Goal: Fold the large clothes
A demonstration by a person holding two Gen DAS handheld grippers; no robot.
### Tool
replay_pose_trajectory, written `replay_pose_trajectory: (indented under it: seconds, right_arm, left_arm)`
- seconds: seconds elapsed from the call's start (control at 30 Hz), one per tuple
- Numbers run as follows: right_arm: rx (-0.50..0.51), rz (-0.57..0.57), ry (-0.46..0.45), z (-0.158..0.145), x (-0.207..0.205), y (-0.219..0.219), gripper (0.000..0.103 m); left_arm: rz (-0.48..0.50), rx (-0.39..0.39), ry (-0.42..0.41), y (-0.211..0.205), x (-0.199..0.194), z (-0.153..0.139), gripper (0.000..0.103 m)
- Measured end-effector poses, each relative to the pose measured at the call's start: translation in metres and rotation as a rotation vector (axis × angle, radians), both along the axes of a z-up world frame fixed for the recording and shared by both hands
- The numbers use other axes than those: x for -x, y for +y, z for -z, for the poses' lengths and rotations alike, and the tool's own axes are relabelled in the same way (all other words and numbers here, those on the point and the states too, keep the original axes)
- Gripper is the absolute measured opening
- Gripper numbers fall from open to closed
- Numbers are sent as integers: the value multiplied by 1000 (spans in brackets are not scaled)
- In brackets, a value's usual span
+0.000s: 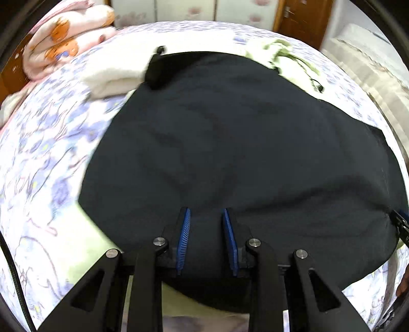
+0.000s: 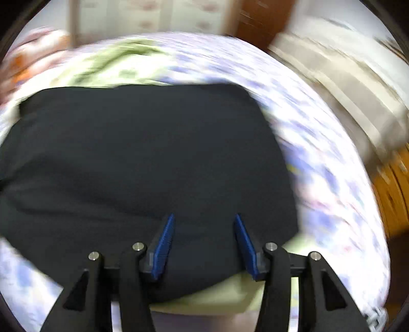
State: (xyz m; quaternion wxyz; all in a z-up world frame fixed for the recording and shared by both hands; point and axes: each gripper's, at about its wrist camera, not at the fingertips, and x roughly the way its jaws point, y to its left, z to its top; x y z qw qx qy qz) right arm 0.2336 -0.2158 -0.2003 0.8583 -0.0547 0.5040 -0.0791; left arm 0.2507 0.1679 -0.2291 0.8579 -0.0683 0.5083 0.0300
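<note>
Garment, left wrist view: dark garment lies spread flat on the bed, running from just under the fingertips away toward the far edge
Left hand-held gripper: jaws a narrow way apart above the near hem, blue pads clear of the cloth, nothing held
Other hand-held gripper in this view: a black part of it shows at the right edge, by the garment's near right corner
Bed and room, left wrist view: floral sheet, folded white towel touching the garment's far left corner, pink printed blanket beyond it, pale green cloth at the far right, wooden door behind
Garment, right wrist view: same dark garment, blurred, filling the left and middle; its right edge runs away from the camera, with bare sheet to the right
Right hand-held gripper: jaws moderately wide, wider than the left, over the near hem close to the right corner, empty
Key relation, judged: the near hem runs crosswise under both hand-held grippers, left one nearer the hem's left half, right one nearer the right corner; cloth lies ahead and below, so a fold would likely carry this hem away toward the far edge
Room, right wrist view: blurred wall panels and wooden furniture to the right
</note>
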Motion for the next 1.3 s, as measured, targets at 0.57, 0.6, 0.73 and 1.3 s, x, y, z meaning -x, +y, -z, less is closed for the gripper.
replay_pose_trajectory:
  seconds: [0.57, 0.6, 0.73, 1.3]
  right_arm:
    - [-20, 57, 40, 0, 7, -24, 35]
    - [-19, 56, 46, 0, 7, -23, 35]
    - [-32, 66, 76, -1, 1, -25, 35]
    - [-86, 26, 292, -31, -48, -7, 35]
  left_arm:
    - [0, 0, 51, 0, -12, -1, 27]
    - [1, 3, 61, 1, -13, -1, 27]
    - [0, 12, 93, 4, -11, -4, 32]
    - [192, -155, 130, -29, -46, -59, 64]
